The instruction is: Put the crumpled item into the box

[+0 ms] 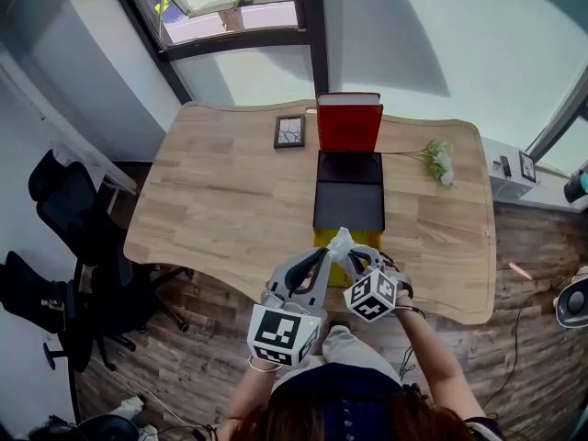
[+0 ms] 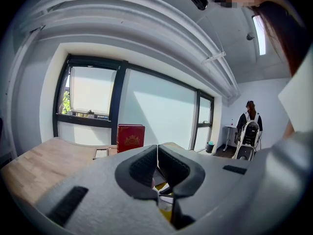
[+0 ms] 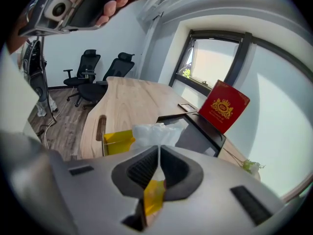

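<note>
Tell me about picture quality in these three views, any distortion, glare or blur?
Head view: even daylight, table sharp, mild wide-angle bending. Left gripper view: heavy fisheye, dark corners, window frame curved, ceiling light blown out. Right gripper view: same fisheye; right gripper soft up close, red box lid sharper.

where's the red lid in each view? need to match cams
Head view: the red lid stands upright at top centre, on the far side of the table.
Left gripper view: the red lid is left of centre, just above the jaws.
Right gripper view: the red lid is right of centre and looks tilted.
Shared landmark: the picture frame lying flat beside the lid, also seen at and.
</note>
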